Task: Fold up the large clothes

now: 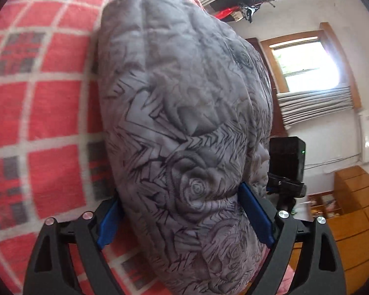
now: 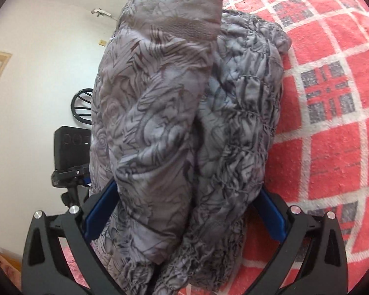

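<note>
Here, a puffy grey quilted jacket (image 1: 184, 127), printed with dark sketched roses and zigzags, fills the centre of both views in a thick folded bundle. In the left wrist view, the left gripper (image 1: 182, 218) pinches the padded fabric between its blue-padded fingers (image 1: 255, 215), low in the frame. In the right wrist view, the right gripper (image 2: 184, 217) likewise clamps a wad of crinkled, stitched layers at the lower centre. Behind the jacket lies a red plaid blanket (image 1: 44, 113) with white grid lines and a nubbly texture. A bright wood-framed window (image 1: 307, 64) sits at upper right of the left view.
</note>
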Demonstrator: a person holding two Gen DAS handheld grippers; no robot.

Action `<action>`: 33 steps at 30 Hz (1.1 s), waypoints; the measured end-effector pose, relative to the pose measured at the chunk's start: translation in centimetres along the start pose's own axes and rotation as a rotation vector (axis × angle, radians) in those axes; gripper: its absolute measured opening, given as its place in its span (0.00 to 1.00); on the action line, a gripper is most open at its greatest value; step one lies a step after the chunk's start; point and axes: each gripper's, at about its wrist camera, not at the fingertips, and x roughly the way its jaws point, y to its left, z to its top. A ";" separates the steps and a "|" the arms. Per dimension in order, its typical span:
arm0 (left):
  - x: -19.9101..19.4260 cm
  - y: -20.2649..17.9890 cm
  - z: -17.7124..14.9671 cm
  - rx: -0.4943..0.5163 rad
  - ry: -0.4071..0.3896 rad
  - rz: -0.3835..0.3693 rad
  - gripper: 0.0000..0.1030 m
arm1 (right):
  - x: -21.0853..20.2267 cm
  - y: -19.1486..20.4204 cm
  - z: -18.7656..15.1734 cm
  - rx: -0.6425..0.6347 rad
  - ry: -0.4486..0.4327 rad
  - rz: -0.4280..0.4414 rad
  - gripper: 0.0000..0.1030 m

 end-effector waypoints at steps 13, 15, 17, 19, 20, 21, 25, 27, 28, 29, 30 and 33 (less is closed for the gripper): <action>-3.0 -1.9 -1.2 0.070 -0.141 -0.049 0.69 | -1.8 5.4 -2.6 -0.167 -0.133 0.077 0.45; -4.2 -2.0 -0.9 0.082 -0.174 -0.053 0.69 | -1.5 7.3 -1.4 -0.210 -0.142 0.074 0.45; -6.2 -2.1 -0.1 0.092 -0.226 -0.048 0.69 | -1.1 9.2 0.2 -0.257 -0.151 0.075 0.45; -8.5 -2.2 1.1 0.110 -0.293 -0.026 0.69 | 0.1 11.2 2.8 -0.301 -0.155 0.093 0.45; -9.7 -2.1 1.9 0.120 -0.329 -0.011 0.69 | 1.0 12.2 4.5 -0.322 -0.151 0.110 0.45; -10.9 -1.9 2.6 0.130 -0.361 0.007 0.69 | 1.8 12.8 5.8 -0.335 -0.147 0.120 0.45; -14.0 -0.2 6.0 0.137 -0.449 0.075 0.69 | 6.1 14.5 11.7 -0.370 -0.123 0.164 0.46; -14.8 1.1 7.8 0.131 -0.475 0.105 0.69 | 8.9 14.6 14.5 -0.362 -0.104 0.181 0.46; -15.1 2.1 8.8 0.122 -0.481 0.120 0.69 | 9.7 14.4 15.2 -0.356 -0.097 0.186 0.46; -15.1 3.0 9.5 0.113 -0.481 0.131 0.69 | 11.2 14.0 16.2 -0.341 -0.085 0.190 0.46; -15.0 3.7 10.1 0.102 -0.479 0.136 0.69 | 12.0 13.4 16.7 -0.332 -0.075 0.191 0.46; -13.7 7.4 11.6 0.049 -0.431 0.190 0.70 | 15.8 11.0 17.7 -0.259 -0.022 0.168 0.48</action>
